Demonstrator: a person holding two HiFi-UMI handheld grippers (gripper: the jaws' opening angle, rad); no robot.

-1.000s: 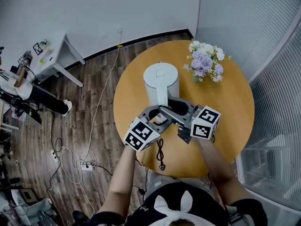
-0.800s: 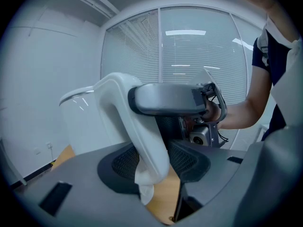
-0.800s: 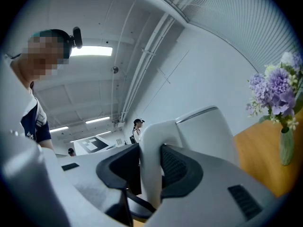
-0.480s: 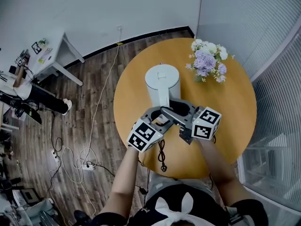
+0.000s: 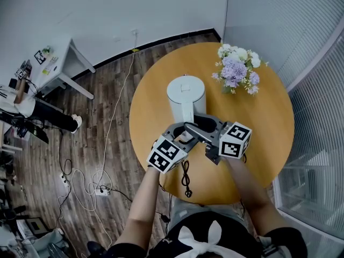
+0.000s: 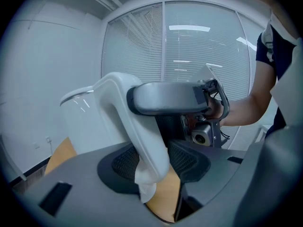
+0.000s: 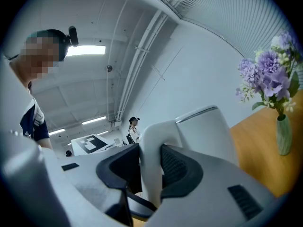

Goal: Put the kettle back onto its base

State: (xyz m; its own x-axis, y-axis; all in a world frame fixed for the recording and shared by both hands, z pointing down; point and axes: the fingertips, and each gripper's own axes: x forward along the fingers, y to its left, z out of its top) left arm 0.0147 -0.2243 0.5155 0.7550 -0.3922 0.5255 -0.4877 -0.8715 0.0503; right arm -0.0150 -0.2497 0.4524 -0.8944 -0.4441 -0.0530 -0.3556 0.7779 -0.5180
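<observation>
The white kettle (image 5: 185,94) stands upright over the round wooden table (image 5: 258,128), with its handle toward me. Both grippers grasp that handle. My left gripper (image 5: 180,131) is shut on the handle's lower stem (image 6: 144,148), which runs between its black pads. My right gripper (image 5: 200,123) comes in from the right, shut on the white handle (image 7: 150,167) higher up. The kettle's body (image 7: 208,131) rises just behind the jaws. The kettle's base does not show in any view; the grippers and kettle hide what lies under it.
A vase of purple and white flowers (image 5: 235,69) stands on the table's far right, behind the kettle. A black cord with a plug (image 5: 184,179) lies on the table near its front edge. Wooden floor with cables and a white desk (image 5: 62,63) lie to the left.
The kettle and both grippers have sunk a little toward the table together. Both grips on the handle look unchanged.
</observation>
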